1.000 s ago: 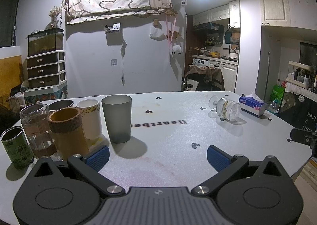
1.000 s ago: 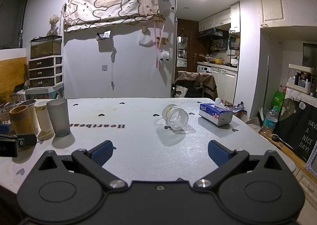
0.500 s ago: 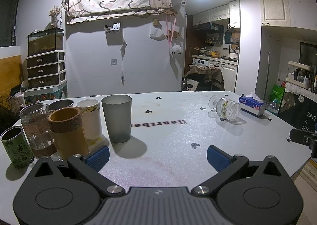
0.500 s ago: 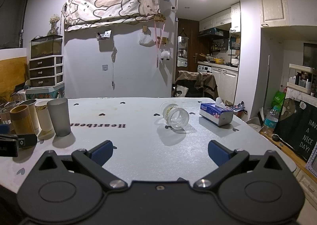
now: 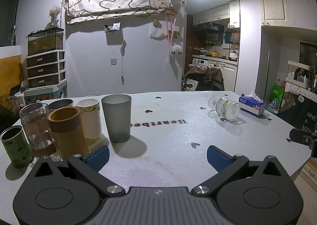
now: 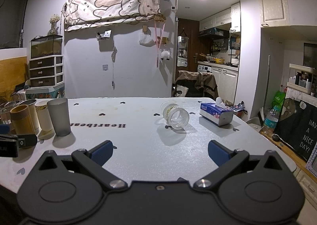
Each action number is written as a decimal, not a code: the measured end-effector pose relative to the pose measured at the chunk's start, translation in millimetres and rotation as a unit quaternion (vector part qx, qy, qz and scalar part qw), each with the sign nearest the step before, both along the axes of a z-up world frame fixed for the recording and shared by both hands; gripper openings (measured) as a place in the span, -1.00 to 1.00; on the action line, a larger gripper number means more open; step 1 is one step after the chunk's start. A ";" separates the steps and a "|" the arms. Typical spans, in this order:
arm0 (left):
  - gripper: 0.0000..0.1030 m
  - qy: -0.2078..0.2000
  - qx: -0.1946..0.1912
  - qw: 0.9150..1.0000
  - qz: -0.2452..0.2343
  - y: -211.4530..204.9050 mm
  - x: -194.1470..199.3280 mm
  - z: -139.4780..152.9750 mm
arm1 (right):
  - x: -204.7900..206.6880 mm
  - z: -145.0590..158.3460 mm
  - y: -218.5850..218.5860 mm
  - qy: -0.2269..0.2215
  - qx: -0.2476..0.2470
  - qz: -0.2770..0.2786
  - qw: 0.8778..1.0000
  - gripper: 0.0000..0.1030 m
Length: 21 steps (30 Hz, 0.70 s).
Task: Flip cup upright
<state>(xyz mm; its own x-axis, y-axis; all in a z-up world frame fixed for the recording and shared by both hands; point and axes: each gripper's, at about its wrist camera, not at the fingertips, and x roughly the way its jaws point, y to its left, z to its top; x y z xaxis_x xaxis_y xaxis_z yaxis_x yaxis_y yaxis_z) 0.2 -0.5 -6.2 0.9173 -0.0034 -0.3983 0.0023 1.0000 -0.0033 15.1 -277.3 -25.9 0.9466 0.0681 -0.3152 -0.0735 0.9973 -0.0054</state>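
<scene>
Tabletop (image 6: pixel 138 145): pale, heart-printed, lettering across the middle. Landmark for all positions below: the tissue box (image 6: pixel 216 113).

Left tongs (image 5: pixel 158 154) and right tongs (image 6: pixel 160 150): both spread wide, blue pads well apart, nothing held. Both sit low at the near edge of the tabletop, far from the tissue box.

Group of upright vessels, far left of the tissue box across the tabletop: grey tumbler (image 5: pixel 116 118), tan sleeved cup (image 5: pixel 67 129), white paper cup (image 5: pixel 89 118), glass jar (image 5: pixel 36 127), green tin (image 5: pixel 15 146). All stand mouth up; not in play.

Task item: clear ribbed glass cup (image 6: pixel 175 117), lying on its side just left of the tissue box, apart from it. In the right wrist view its open mouth faces toward the camera and slightly right; the left wrist view shows a small foot at the far end. It rests on the tabletop, touched by neither tongs.

Judgement: step in hand is the approach; no grasp yet. The right tongs are the nearer and better lined up.

How to do it well:
- Bring the right tongs in from the side away from the tissue box, so the outer finger does not hit it.
- Close across the ribbed body, not the rim; the glass is round and may roll.
- Grip firmly but gently, lift slightly, rotate mouth up, set the foot flat before releasing.
</scene>
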 end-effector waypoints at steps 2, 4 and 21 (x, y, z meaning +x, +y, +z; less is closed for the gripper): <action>1.00 0.000 0.000 1.000 0.000 -0.1 0.0 -0.4 | 0.1 0.0 0.0 0.000 0.000 0.000 1.000 1.00; 1.00 0.000 0.000 1.000 0.000 -0.1 0.0 0.0 | 0.3 0.0 -0.2 0.000 0.000 0.000 1.000 1.00; 1.00 -0.002 0.000 1.000 -0.001 2.0 -2.2 -4.5 | 39.7 5.6 -1.6 -0.024 -0.006 0.016 1.000 1.00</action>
<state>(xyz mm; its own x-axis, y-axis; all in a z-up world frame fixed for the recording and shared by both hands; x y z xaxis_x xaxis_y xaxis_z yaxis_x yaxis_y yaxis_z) -2.0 1.5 -10.7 0.9190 -0.0049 -0.3943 0.0040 1.0000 -0.0032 54.9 -278.9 -20.3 0.9580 0.0951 -0.2705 -0.1046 0.9943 -0.0209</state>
